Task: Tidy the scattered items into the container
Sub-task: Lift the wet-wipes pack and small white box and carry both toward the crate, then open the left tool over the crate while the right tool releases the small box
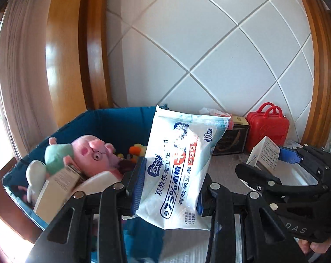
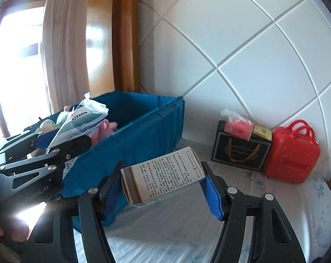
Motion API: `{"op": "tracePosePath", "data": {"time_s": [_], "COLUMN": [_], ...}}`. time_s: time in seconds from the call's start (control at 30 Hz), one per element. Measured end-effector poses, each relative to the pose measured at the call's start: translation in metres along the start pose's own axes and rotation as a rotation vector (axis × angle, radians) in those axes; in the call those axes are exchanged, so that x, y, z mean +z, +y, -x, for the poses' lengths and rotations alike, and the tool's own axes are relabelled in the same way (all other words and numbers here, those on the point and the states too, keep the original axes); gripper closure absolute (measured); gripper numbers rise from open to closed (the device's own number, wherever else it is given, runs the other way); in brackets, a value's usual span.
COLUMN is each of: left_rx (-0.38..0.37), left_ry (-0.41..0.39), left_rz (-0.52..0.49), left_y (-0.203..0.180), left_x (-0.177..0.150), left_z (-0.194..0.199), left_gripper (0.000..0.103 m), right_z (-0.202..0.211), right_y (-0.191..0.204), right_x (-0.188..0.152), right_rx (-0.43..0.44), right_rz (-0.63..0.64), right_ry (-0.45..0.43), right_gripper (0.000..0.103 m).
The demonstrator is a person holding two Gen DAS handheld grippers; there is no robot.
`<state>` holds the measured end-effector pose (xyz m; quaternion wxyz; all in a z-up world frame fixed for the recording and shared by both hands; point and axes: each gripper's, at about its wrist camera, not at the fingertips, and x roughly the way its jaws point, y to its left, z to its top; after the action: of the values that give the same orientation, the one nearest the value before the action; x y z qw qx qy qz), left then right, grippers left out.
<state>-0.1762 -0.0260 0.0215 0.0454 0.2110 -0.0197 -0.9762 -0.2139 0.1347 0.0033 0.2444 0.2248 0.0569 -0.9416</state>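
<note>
From the left wrist, the left gripper [image 1: 168, 188] is clamped on a white pack of wipes [image 1: 176, 171], held at the near rim of the blue bin [image 1: 113, 120]. A pink pig toy [image 1: 95, 153] and a small box [image 1: 58, 186] lie inside the bin. A red case [image 1: 267, 127] stands by the wall.

From the right wrist, the right gripper [image 2: 163, 195] squeezes a printed carton [image 2: 163, 179] between its blue pads [image 2: 213, 199], just beside the bin's outer wall and above the bedding [image 2: 275, 197].
</note>
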Motion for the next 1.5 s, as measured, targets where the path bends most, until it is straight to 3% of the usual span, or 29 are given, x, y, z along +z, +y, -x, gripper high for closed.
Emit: {"op": "tracePosePath", "data": {"time_s": [0.13, 0.3, 0.53, 0.8, 1.0, 1.13, 1.23, 1.33, 1.5], "left_rx": [0.044, 0.095, 0.130, 0.107, 0.098, 0.087, 0.077, 0.069, 0.061], "left_ry": [-0.001, 0.070, 0.167, 0.221, 0.246, 0.262, 0.264, 0.265, 0.243], "left_rz": [-0.007, 0.002, 0.044, 0.041, 0.047, 0.033, 0.029, 0.041, 0.054], "left_y": [0.083, 0.169, 0.241, 0.257, 0.263, 0.259, 0.258, 0.260, 0.260], "left_x": [0.006, 0.003, -0.015, -0.034, -0.039, -0.042, -0.044, -0.043, -0.040], "left_z": [0.002, -0.020, -0.058, -0.083, -0.093, -0.095, -0.094, -0.090, -0.075], "left_gripper": [0.066, 0.066, 0.066, 0.065, 0.063, 0.028, 0.025, 0.024, 0.003], "right_z": [-0.023, -0.063, -0.118, -0.165, -0.178, -0.180, -0.179, -0.176, -0.158], "right_y": [0.067, 0.146, 0.213, 0.229, 0.231, 0.232, 0.233, 0.231, 0.227], "right_x": [0.025, 0.051, 0.073, 0.064, 0.061, 0.060, 0.059, 0.058, 0.059], "right_rx": [0.024, 0.055, 0.067, 0.035, 0.003, -0.017, -0.031, -0.042, -0.049], "right_rz": [-0.028, -0.047, -0.015, -0.011, -0.001, 0.006, 0.012, 0.005, -0.006], "right_ry": [-0.033, -0.039, 0.022, 0.138, 0.206, 0.232, 0.240, 0.238, 0.210], "right_gripper": [0.037, 0.037, 0.037, 0.037, 0.037, 0.035, 0.032, 0.020, 0.009]}}
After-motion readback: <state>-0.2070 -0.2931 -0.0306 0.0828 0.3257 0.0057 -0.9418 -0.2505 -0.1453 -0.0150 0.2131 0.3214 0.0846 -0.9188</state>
